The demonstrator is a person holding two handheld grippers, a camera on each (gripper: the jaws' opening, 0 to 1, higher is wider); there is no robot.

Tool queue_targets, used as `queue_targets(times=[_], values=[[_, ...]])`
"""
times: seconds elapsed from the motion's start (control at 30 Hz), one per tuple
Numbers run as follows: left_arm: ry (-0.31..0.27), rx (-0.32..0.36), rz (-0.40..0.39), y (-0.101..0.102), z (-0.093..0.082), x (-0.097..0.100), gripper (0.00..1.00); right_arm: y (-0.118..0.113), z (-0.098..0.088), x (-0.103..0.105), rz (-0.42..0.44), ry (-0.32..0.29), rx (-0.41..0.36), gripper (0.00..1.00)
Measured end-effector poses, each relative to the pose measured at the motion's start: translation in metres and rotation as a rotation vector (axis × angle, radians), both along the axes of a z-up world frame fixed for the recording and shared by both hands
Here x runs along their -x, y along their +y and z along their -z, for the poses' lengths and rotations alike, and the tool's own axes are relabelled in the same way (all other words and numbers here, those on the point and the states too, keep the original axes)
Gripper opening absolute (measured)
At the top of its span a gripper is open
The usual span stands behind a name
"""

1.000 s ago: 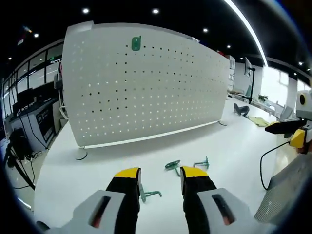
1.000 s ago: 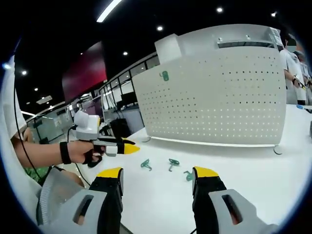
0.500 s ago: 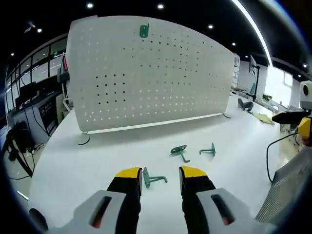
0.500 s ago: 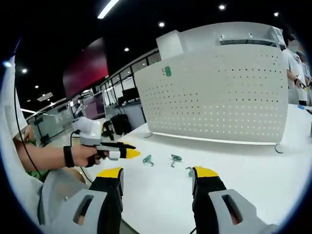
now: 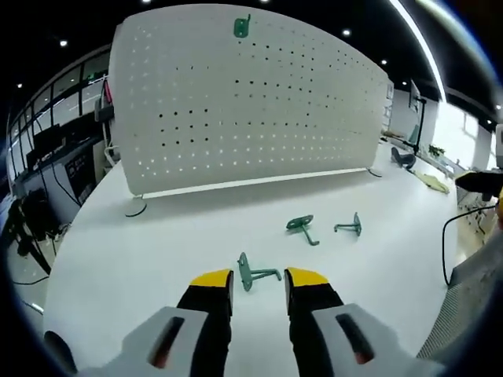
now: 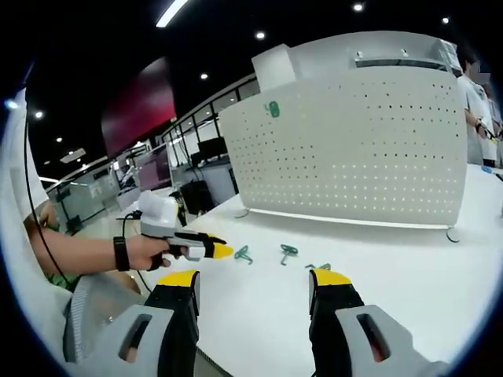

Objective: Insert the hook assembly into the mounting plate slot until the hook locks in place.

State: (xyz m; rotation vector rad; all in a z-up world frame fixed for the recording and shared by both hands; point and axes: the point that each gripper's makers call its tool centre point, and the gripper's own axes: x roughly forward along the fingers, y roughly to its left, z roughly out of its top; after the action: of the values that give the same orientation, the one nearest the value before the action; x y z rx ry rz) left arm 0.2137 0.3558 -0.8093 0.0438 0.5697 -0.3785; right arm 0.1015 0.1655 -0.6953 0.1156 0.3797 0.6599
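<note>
With its jaws apart, the left hand-held gripper (image 5: 258, 280) should straddle the hook (image 5: 253, 274) just ahead and close squarely on its stem.

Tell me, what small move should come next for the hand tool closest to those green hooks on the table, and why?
Probably ease the left gripper forward and down, then close on the nearest green metal hook. Its jaws are open, and that hook lies loose on the white table just ahead of the yellow fingertips, not yet gripped. One green hook already hangs on the white perforated mounting plate.
</note>
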Motion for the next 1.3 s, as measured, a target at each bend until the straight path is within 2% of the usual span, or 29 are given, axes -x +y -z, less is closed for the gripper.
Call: queue_targets(times=[0.37, 0.67, 0.73, 0.8, 1.07, 1.3], values=[[0.063, -0.033, -0.01, 0.007, 0.024, -0.006, 0.22, -0.007, 0.004, 0.003, 0.034, 0.016, 0.004, 0.56], [0.077, -0.05, -0.027, 0.009, 0.034, -0.013, 0.13, -0.012, 0.005, 0.001, 0.062, 0.022, -0.002, 0.56], [0.055, -0.055, -0.03, 0.009, 0.032, -0.014, 0.13, -0.015, 0.007, 0.001, 0.069, 0.025, 0.003, 0.56], [0.086, -0.041, -0.017, 0.005, 0.037, -0.012, 0.13, -0.017, 0.008, 0.001, 0.076, 0.029, 0.004, 0.56], [0.072, -0.057, -0.014, 0.002, 0.039, -0.012, 0.08, -0.019, 0.008, 0.002, 0.093, 0.032, -0.007, 0.56], [0.044, -0.08, -0.019, 0.003, 0.034, -0.011, 0.04, -0.019, 0.008, 0.002, 0.099, 0.033, -0.009, 0.56]])
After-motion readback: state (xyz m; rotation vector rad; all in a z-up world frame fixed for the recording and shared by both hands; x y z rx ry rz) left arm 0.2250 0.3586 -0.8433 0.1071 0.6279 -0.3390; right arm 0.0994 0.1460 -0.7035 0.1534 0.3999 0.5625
